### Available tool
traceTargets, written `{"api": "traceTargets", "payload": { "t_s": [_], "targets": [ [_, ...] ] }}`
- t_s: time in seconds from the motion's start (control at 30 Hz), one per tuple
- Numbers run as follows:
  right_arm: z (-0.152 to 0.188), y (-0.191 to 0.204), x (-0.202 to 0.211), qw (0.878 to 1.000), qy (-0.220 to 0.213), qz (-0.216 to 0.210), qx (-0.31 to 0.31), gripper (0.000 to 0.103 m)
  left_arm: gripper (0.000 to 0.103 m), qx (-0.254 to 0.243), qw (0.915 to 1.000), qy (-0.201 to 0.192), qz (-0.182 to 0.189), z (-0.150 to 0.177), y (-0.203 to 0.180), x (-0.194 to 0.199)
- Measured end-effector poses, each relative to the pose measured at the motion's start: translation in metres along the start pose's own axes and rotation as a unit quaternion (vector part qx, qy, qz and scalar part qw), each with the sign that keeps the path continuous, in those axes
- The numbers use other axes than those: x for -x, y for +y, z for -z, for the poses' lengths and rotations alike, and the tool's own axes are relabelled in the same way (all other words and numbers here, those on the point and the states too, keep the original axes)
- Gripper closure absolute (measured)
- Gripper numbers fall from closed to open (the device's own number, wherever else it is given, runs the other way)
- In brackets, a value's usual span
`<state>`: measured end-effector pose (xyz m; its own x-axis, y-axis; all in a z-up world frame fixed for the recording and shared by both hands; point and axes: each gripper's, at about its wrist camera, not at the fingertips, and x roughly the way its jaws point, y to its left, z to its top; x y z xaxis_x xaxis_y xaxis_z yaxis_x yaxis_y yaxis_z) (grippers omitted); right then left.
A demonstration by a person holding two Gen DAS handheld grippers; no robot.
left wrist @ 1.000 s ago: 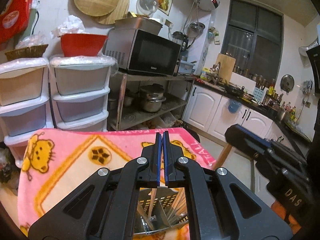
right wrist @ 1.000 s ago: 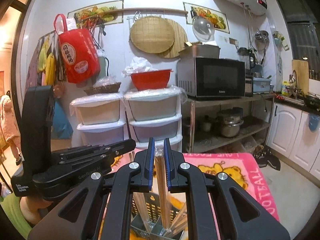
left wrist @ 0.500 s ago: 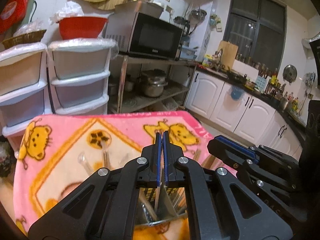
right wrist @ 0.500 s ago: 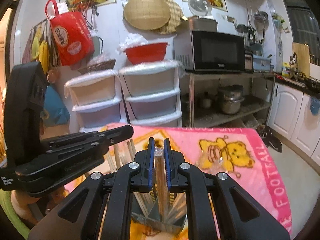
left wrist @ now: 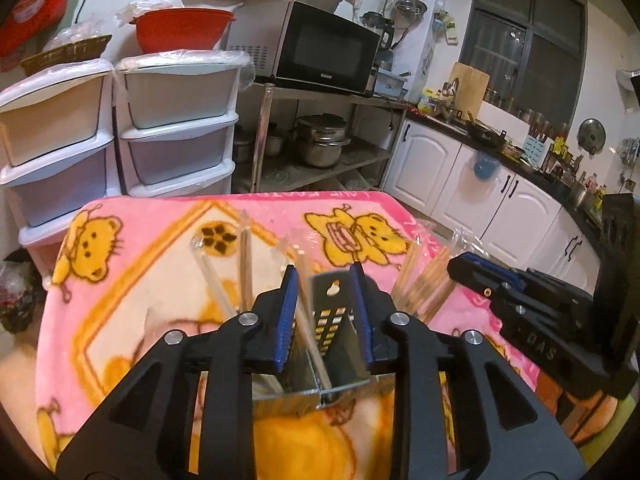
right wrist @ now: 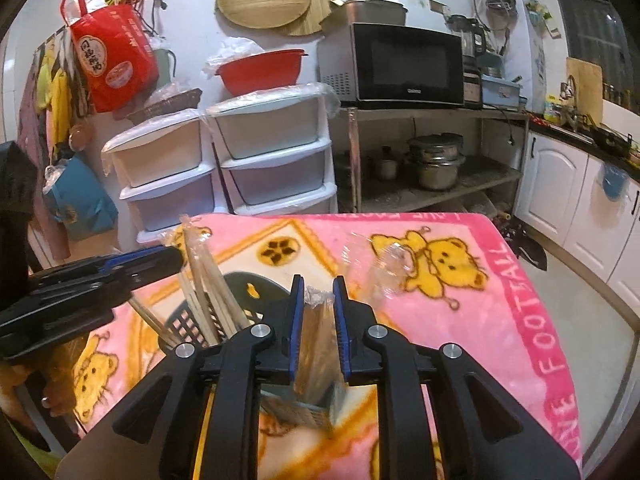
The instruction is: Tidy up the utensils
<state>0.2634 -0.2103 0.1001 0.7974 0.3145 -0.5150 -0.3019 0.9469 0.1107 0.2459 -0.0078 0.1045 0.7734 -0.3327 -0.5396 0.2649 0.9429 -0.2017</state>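
A metal utensil holder [left wrist: 340,300] stands on the pink bear blanket [left wrist: 160,240]. My left gripper [left wrist: 323,272] hangs just over it, jaws opening. A thin clear-wrapped stick [left wrist: 310,320] leans loose between them, its lower end inside the holder. Wooden chopsticks [left wrist: 424,280] fill the right compartment. My right gripper [right wrist: 318,280] is above the holder's [right wrist: 188,324] other side, jaws opening. A plastic-wrapped chopstick bundle [right wrist: 318,332] stands blurred between them, reaching down into the holder. Each gripper shows in the other's view: the right gripper [left wrist: 480,270], the left gripper [right wrist: 168,256].
Stacked plastic drawers [left wrist: 176,128] and a metal shelf with a microwave [left wrist: 320,52] and pots stand behind the table. White cabinets [left wrist: 460,176] run along the right. Loose clear wrappers [right wrist: 392,256] lie on the blanket [right wrist: 460,320] beyond the holder.
Both grippers have sunk toward the holder and tipped downward. Their jaws, shut on the stick and the bundle before, now stand apart, and both items reach into the holder.
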Motion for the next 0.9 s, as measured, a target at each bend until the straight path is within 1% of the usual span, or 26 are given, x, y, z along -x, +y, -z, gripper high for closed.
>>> {"api": "traceTargets", "payload": {
  "t_s": [0.07, 0.13, 0.33, 0.5, 0.57, 0.73, 0.8, 0.9],
  "targets": [
    [0.004, -0.004, 0.004, 1.0, 0.002, 0.003, -0.003, 0.082, 0.072, 0.002, 1.0, 0.001, 0.0, 0.004, 0.002, 0.004],
    [0.007, -0.007, 0.008, 1.0, 0.004, 0.003, -0.004, 0.081, 0.07, 0.005, 1.0, 0.001, -0.001, 0.008, 0.002, 0.008],
    [0.02, -0.01, 0.024, 1.0, 0.007, 0.002, -0.004, 0.071, 0.055, 0.01, 0.9999, 0.005, -0.004, 0.024, 0.002, 0.02],
    [0.033, -0.01, 0.035, 1.0, 0.014, 0.001, 0.0, 0.065, 0.047, 0.012, 0.9998, 0.015, -0.007, 0.039, 0.0, 0.026],
    [0.038, -0.009, 0.039, 1.0, 0.017, -0.002, 0.003, 0.062, 0.041, 0.014, 0.9998, 0.015, -0.008, 0.044, -0.001, 0.029],
    [0.057, -0.003, 0.049, 1.0, 0.024, -0.005, 0.018, 0.057, 0.033, 0.013, 0.9997, 0.02, -0.009, 0.06, -0.006, 0.034],
    [0.065, -0.001, 0.051, 0.999, 0.027, -0.007, 0.022, 0.055, 0.032, 0.011, 0.9996, 0.023, -0.009, 0.066, -0.007, 0.035],
    [0.076, 0.001, 0.054, 0.999, 0.029, -0.009, 0.025, 0.051, 0.029, 0.007, 0.9995, 0.026, -0.014, 0.077, -0.01, 0.037]
  ]
}}
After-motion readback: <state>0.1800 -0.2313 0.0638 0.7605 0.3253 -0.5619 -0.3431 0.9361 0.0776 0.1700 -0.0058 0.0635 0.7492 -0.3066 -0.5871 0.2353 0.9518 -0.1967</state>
